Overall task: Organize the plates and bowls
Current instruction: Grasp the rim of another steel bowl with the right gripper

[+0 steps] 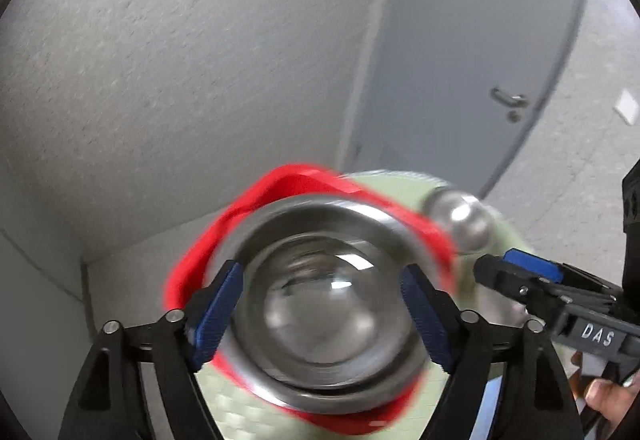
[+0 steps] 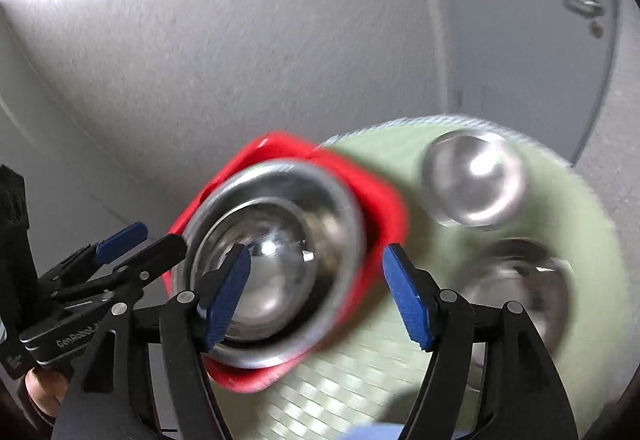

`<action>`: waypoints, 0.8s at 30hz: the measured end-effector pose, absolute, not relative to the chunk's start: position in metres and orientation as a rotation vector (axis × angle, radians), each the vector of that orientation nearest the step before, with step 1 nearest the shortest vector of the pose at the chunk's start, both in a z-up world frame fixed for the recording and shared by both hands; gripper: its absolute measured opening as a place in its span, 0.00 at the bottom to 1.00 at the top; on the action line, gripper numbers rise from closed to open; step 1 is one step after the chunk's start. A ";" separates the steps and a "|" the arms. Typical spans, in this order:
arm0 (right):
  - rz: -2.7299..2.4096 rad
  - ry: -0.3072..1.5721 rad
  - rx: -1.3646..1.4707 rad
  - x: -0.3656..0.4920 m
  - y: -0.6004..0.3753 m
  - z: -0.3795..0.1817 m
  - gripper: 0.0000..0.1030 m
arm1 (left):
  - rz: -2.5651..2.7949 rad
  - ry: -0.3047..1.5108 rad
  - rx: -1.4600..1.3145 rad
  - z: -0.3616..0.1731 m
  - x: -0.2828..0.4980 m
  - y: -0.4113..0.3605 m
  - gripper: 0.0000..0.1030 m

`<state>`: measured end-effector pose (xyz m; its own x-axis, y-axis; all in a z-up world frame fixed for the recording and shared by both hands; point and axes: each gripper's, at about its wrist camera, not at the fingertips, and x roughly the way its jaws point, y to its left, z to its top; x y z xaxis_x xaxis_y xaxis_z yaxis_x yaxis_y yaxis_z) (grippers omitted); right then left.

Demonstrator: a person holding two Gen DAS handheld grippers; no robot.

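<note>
While both jaws gape empty over the steel bowl [image 1: 320,304], right view alone shows third bowl [image 2: 516,296].

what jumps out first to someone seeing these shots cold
The eye lands on the large steel bowl sitting in a bright red square plate, which lies on a pale green round mat. The left gripper and right gripper both hang open over it. Beyond it on the mat rests a small steel bowl, dome side up, and a third steel bowl lies to the right.
</note>
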<state>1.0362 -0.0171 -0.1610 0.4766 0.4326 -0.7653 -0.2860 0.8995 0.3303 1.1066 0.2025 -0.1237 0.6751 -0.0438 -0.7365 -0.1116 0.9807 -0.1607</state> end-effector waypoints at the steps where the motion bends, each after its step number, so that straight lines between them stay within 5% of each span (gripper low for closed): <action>1: 0.412 0.965 0.170 1.032 -0.036 -0.154 0.74 | 0.008 0.821 -0.188 -0.119 1.106 0.187 0.79; 8: 0.223 0.959 0.196 1.021 -0.138 -0.154 0.77 | -0.123 0.874 -0.131 -0.126 1.121 0.090 0.82; 20: 0.352 1.173 0.263 1.053 -0.171 -0.248 0.75 | -0.018 1.057 -0.143 -0.188 1.171 0.022 0.80; 22: 0.383 1.203 0.276 1.057 -0.170 -0.261 0.69 | -0.009 1.101 -0.149 -0.203 1.179 0.020 0.74; 24: 0.407 1.226 0.287 1.058 -0.170 -0.272 0.60 | -0.012 1.153 -0.148 -0.220 1.189 0.017 0.53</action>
<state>1.0580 -0.1696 -0.2719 0.2803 0.4501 -0.8478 -0.1464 0.8929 0.4257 1.1888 0.0167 -0.2196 0.4069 -0.0859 -0.9094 -0.0664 0.9902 -0.1232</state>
